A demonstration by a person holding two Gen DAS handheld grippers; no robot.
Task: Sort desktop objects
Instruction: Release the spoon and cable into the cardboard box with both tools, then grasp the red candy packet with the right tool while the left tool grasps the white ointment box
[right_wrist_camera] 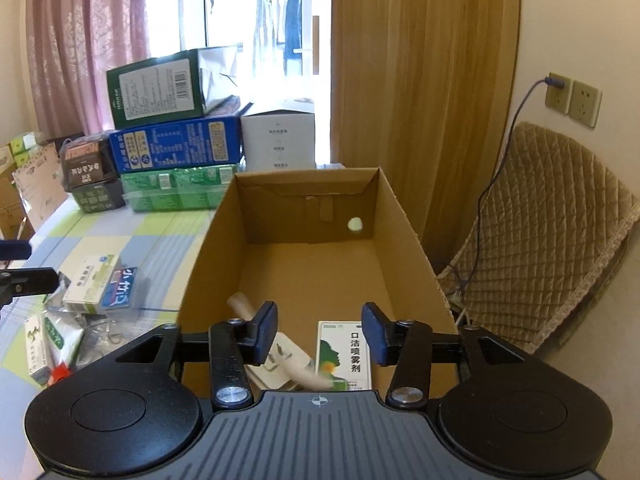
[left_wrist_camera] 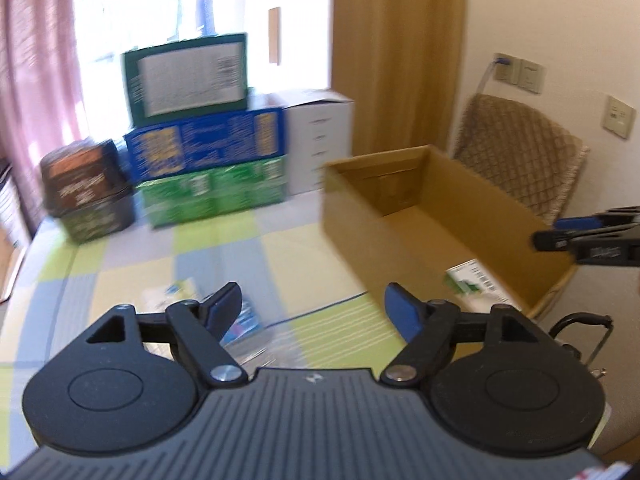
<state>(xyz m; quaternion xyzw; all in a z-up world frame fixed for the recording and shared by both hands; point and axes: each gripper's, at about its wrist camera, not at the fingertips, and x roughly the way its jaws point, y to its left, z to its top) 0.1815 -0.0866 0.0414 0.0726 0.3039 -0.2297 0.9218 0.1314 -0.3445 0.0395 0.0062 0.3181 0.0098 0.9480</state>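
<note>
Left tongs (left_wrist_camera: 312, 312) spread, empty, over surface (left_wrist_camera: 132, 264). Loose packets (right_wrist_camera: 96, 288) lie ahead-left of them, beside cardboard box (right_wrist_camera: 208, 248); left hand nearer. White packet's long axis runs away from camera.

Right tongs (right_wrist_camera: 319, 334) part spread, nothing pinched, above box's near end. Spray carton (right_wrist_camera: 346, 354), beige piece (right_wrist_camera: 244, 306) lie inside. Box far half bare: room there. Box wall stands between pile and floor of box.
</note>
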